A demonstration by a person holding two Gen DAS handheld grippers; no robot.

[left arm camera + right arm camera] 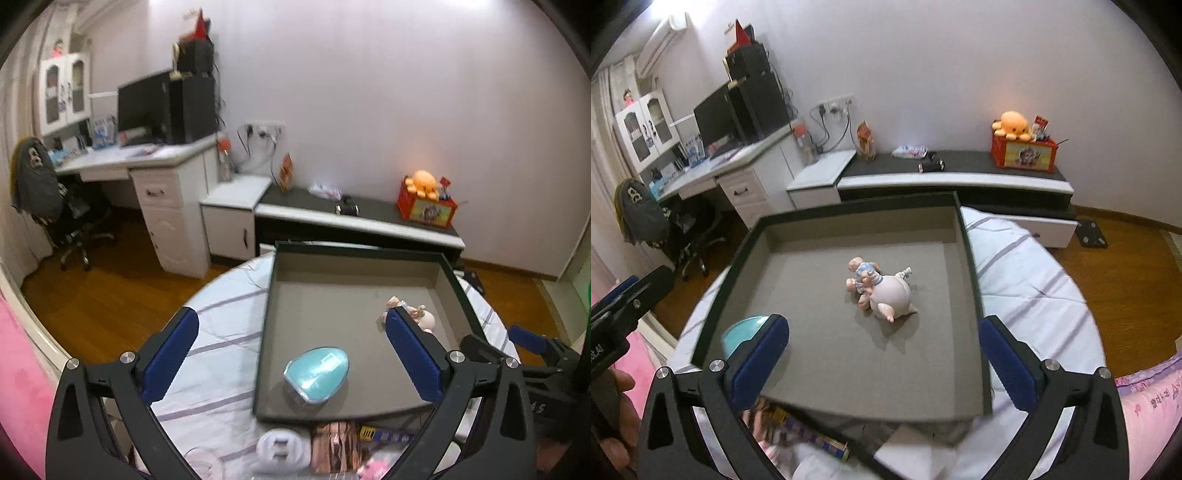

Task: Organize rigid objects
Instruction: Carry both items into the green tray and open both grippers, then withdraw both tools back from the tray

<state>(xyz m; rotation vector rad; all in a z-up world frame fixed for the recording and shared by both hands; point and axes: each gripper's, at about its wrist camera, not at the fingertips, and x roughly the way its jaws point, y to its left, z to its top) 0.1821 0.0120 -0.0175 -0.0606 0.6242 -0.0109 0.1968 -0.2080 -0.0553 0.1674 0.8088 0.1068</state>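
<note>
While both tools hang over a round surface covered with a striped white cloth (221, 332), a shallow grey tray (354, 254) with a dark rim lies on it, reaching to the far edge. The left tool (291, 354) stands wide open, its blue pads (170, 354) well apart and pressing on nothing; one pad is over the cloth beside the tray's left wall, the other over the tray floor. Between them, on the tray floor near the near-left corner, lies a light blue egg-shaped case (317, 373), flat and apart from both pads. The right tool (884, 354) is likewise spread fully, gripping nothing, its pads on either side of the tray's near-right part. Ahead of it, about the middle of the tray floor toward the right wall, lies a small doll figure (881, 290): a pale pink rounded body on its side with a smaller blue-clad baby against it. It touches neither pad. In the left view the same figure shows partly behind the tool's right pad.

At the near edge of the cloth, just outside the tray's near wall, several things lie close together: a white plastic piece (280, 448), a pinkish packet (336, 446), and a blue and yellow box (388, 435), partly hidden by the tools. A hand (624, 410) shows at the left edge of the right view, holding the other tool's black handle. Beyond the surface are a low dark-topped cabinet (960, 166) and a red box with an orange plush octopus (1014, 125) on top.
</note>
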